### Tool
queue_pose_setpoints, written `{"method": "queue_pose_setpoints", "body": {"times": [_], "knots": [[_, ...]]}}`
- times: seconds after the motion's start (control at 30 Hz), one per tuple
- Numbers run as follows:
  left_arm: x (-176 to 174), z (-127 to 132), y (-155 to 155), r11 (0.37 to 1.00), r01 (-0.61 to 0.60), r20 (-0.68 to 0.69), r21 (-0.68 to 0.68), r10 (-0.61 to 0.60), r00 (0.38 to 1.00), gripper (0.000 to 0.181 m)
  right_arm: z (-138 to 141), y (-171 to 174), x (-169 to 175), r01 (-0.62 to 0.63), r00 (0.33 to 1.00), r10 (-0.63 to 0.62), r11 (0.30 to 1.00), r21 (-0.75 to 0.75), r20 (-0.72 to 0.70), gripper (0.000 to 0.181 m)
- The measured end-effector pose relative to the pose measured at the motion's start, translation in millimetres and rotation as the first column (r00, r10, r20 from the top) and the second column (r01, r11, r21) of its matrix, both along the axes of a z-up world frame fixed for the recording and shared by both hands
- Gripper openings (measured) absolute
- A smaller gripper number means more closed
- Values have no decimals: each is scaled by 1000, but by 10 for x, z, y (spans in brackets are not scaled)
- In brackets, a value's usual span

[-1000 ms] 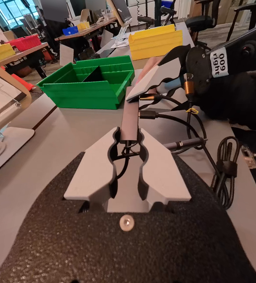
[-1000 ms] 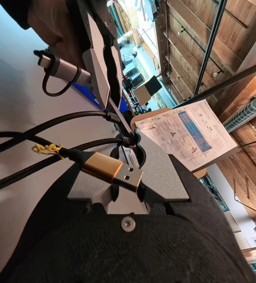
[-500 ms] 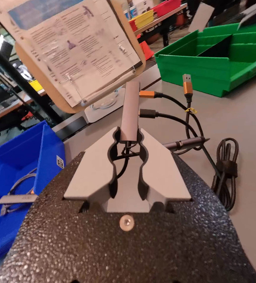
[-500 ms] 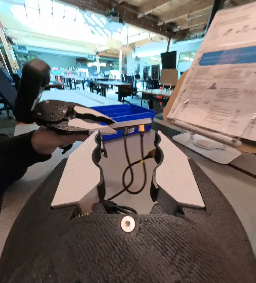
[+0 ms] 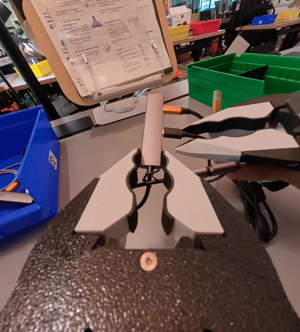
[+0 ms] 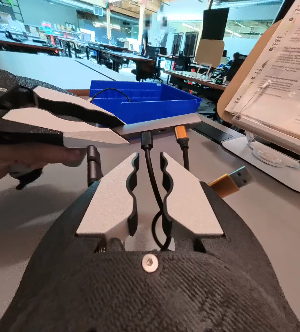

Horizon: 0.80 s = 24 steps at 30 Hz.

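Left gripper (image 5: 150, 154) clamps the grey hub (image 5: 152, 129); right gripper (image 6: 149, 156) (jaws parted) straddles the black cable (image 6: 151, 172), not pinching it.

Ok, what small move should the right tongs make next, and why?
Probably ease the right tongs forward and shut on the black plug: its cable lies between their open jaws, short of the plug, while the left tongs clamp the hub.
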<state>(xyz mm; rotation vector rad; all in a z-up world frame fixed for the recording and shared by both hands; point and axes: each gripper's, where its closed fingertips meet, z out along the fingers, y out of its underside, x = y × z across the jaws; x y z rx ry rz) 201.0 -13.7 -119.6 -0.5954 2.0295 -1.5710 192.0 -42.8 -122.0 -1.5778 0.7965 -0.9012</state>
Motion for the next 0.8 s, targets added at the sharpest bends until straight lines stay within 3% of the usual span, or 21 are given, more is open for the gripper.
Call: {"method": "queue_pose_setpoints", "body": {"times": [0.37, 0.8], "knots": [[12, -52, 8, 996, 71, -118, -54, -77, 990, 21, 132, 71, 10, 65, 979, -48, 995, -77, 198, 13], [39, -69, -9, 994, 103, -143, -42, -108, 984, 21, 149, 105, 73, 113, 964, -87, 990, -89, 251, 12]]}}
